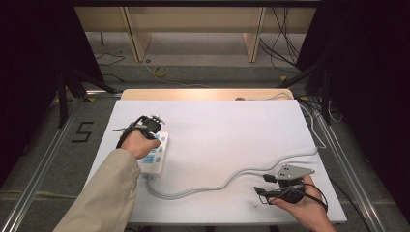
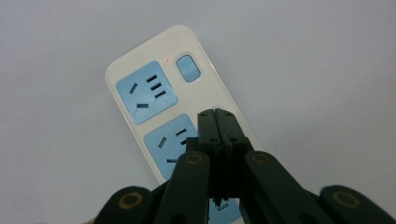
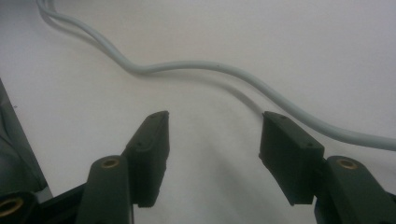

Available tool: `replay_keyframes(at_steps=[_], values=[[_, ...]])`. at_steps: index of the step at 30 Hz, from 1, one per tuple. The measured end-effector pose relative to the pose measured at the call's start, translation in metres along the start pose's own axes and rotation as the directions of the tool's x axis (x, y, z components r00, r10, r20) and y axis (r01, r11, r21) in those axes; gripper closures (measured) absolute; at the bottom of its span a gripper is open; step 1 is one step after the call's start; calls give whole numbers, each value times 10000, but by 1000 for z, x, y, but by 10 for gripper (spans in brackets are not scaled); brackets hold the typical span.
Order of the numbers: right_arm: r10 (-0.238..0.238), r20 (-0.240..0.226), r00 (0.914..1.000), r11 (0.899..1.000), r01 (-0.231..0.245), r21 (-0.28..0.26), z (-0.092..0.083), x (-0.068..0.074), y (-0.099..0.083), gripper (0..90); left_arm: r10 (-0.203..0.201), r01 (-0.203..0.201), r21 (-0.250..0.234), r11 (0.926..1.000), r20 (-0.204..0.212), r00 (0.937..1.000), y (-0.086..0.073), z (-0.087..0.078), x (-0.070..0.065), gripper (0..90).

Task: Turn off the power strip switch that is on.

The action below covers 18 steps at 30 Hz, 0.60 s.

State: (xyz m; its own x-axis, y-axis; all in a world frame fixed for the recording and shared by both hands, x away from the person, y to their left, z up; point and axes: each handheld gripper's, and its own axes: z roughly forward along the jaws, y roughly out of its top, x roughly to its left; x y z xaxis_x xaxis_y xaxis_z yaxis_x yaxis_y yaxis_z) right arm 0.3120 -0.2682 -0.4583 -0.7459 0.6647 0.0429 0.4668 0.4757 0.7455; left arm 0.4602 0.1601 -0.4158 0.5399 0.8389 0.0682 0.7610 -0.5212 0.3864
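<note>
Left gripper view: glossy cream power strip, rounded corners, pale-blue sockets.

Cream power strip with blue sockets, flat at the table's left, grey cord trailing right.

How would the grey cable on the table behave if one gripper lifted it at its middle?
The grey cable lies in loose curves, so it would probably sag on both sides, not stay straight. It looks smooth and round, so it might slip between the fingers. One end joins the power strip, which would likely tug or drag.
</note>
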Motion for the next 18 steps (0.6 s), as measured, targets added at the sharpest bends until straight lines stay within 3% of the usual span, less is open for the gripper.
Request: replay_keyframes(at_steps=[18], values=[[-20,0,10000,10000,20,-9,0,0,0,432,-56,57,80,10000,-105,9999,9,2,2,899]])
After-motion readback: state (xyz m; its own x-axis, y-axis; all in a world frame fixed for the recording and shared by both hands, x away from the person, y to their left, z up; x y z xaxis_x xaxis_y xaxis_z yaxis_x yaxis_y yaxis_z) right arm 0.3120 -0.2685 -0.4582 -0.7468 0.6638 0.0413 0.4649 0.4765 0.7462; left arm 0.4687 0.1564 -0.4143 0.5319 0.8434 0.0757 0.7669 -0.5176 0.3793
